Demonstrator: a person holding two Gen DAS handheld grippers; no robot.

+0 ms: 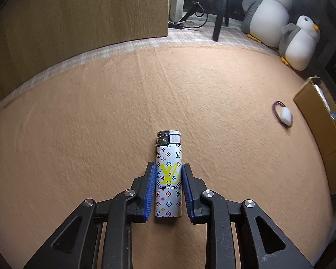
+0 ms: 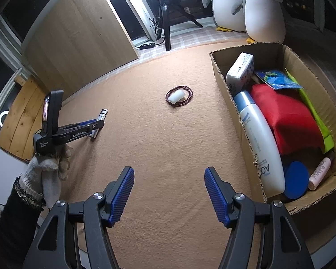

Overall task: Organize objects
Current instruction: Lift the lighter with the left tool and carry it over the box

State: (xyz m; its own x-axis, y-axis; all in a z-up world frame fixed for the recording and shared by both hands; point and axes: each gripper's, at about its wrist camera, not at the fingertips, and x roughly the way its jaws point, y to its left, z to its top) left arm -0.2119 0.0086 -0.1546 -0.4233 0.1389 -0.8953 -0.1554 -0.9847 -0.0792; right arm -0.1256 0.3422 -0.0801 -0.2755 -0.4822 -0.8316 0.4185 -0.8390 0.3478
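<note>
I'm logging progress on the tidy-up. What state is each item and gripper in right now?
lighter: lying flat on the mat, between the left gripper's pads.
left gripper: closed around the lighter.
right gripper: open, holding nothing.
cardboard box: open-topped, partly filled.
hair tie: loose on the mat, with a white block inside its loop.

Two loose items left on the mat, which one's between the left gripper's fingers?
The patterned lighter. It lies between the left gripper's blue pads, while the white cap inside the purple band loop sits farther off, near the cardboard box.
</note>
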